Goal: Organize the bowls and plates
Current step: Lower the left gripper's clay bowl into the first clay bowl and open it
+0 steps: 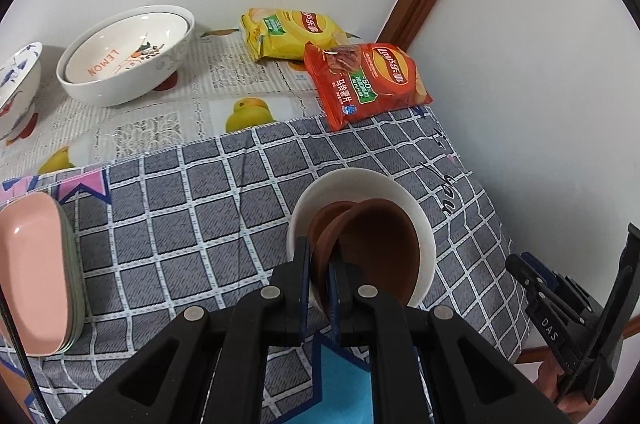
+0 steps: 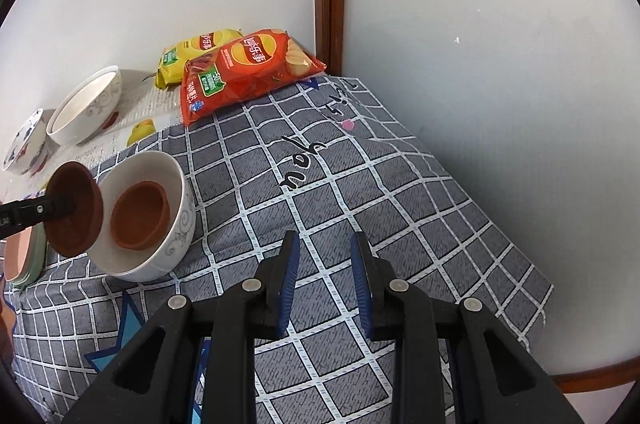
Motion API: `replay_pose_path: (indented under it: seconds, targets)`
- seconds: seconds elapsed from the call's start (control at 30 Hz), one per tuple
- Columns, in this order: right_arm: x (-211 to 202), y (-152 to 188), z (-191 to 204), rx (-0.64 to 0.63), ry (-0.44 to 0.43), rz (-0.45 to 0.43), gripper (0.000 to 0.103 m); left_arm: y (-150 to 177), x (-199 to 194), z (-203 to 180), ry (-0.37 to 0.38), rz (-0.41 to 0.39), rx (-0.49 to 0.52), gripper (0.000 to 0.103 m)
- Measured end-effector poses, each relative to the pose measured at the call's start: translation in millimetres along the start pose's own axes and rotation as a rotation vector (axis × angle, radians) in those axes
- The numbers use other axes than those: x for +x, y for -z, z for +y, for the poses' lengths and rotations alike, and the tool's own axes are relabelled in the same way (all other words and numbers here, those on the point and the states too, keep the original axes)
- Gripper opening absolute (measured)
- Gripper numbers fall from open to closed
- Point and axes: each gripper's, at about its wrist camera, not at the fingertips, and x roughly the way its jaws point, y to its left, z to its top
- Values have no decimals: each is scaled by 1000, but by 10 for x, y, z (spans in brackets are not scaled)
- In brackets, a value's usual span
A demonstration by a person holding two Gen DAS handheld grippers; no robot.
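Observation:
My left gripper is shut on the rim of a brown bowl and holds it tilted just over a white bowl on the grey checked cloth. In the right wrist view the held brown bowl hangs at the left edge of the white bowl, which has another brown bowl inside it. My right gripper is open and empty above the cloth, to the right of the white bowl.
A stack of pink and green plates lies at the cloth's left. A large nested "LEMON" bowl and a blue-patterned bowl stand by the back wall. A yellow and a red chip bag lie in the corner.

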Motion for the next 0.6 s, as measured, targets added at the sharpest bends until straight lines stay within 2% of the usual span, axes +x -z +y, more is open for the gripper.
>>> replay_pose_path:
  seconds: [0.6]
  targets:
    - [123,35,24,-9,-18,15,26,-105,432,-39,7,52,-34,8]
